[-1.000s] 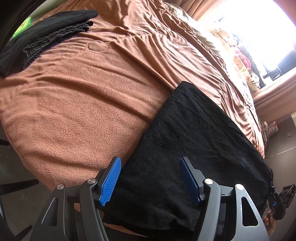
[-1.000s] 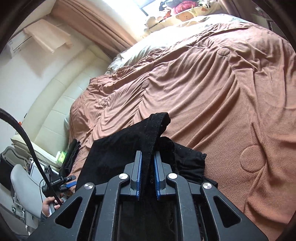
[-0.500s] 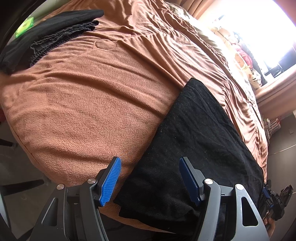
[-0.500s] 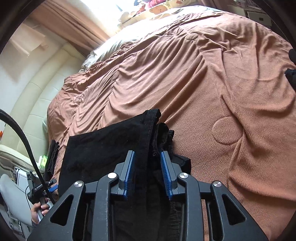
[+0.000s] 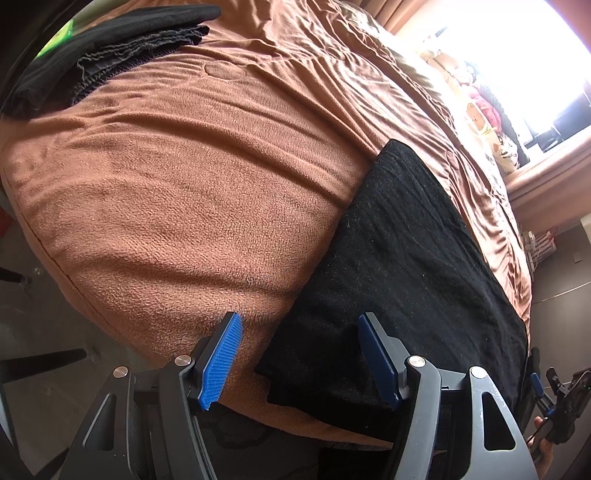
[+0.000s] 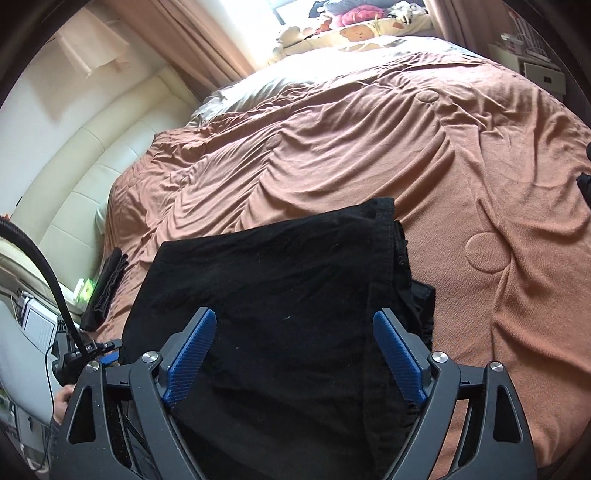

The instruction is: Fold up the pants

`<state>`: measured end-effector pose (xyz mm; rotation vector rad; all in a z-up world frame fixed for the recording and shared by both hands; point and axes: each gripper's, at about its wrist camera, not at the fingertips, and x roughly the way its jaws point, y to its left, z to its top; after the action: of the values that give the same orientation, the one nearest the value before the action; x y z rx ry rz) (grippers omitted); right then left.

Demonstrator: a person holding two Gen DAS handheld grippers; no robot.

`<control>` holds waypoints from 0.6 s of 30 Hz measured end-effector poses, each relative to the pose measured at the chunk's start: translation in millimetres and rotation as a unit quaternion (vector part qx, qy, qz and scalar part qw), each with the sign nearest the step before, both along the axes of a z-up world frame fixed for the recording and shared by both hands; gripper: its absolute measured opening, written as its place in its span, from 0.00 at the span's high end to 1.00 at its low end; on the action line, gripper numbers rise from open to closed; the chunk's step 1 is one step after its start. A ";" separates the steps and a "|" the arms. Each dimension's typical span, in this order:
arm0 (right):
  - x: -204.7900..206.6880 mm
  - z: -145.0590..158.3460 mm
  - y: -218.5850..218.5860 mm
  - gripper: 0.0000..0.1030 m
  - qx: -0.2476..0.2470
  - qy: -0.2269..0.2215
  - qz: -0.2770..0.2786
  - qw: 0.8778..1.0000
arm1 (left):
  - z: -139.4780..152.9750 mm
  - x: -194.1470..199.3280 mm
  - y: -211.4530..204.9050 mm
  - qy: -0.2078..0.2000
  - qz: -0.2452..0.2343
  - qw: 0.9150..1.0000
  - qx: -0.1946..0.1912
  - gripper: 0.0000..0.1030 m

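Black pants (image 5: pixel 406 258) lie flat on the brown bedspread (image 5: pixel 184 177), near the bed's front edge. In the right wrist view the pants (image 6: pixel 280 295) show a hemmed edge and bunched layers on their right side. My left gripper (image 5: pixel 299 354) is open and empty, hovering over the pants' near left corner. My right gripper (image 6: pixel 295 354) is open and empty, just above the pants' near end. My right gripper also shows at the far right of the left wrist view (image 5: pixel 557 395).
A stack of folded dark clothes (image 5: pixel 103 55) lies at the bed's far left corner; it also shows in the right wrist view (image 6: pixel 107 284). Pillows and stuffed toys (image 6: pixel 354 29) sit by the bright window. A cream padded headboard (image 6: pixel 92 166) is at left.
My right gripper has opened wide and let go of the pants' hem. The pants now lie flat. My left gripper stayed open and drew back slightly.
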<state>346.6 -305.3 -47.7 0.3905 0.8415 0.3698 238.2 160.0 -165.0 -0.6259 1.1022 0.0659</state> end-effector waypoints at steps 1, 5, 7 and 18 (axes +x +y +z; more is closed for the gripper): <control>-2.9 -2.9 5.0 0.16 0.000 0.002 0.006 1.000 | -1.0 -1.2 -0.9 -0.002 -0.001 1.000 -0.003 0.34; -17.5 -11.3 19.7 0.16 -0.013 0.008 0.009 1.000 | -7.7 -6.4 -3.3 -0.003 -0.007 1.000 -0.014 0.35; -25.7 -18.4 25.0 0.16 -0.024 0.005 0.017 1.000 | -9.6 -8.9 -6.7 -0.002 -0.015 1.000 -0.009 0.35; -48.3 -44.2 24.7 0.51 -0.089 0.023 -0.033 0.995 | -8.5 -25.6 -9.9 -0.029 -0.048 0.998 0.001 0.36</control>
<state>298.3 -280.6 -91.8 0.2613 0.8967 0.2226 212.6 150.1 -173.5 -0.5677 1.0748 -0.0338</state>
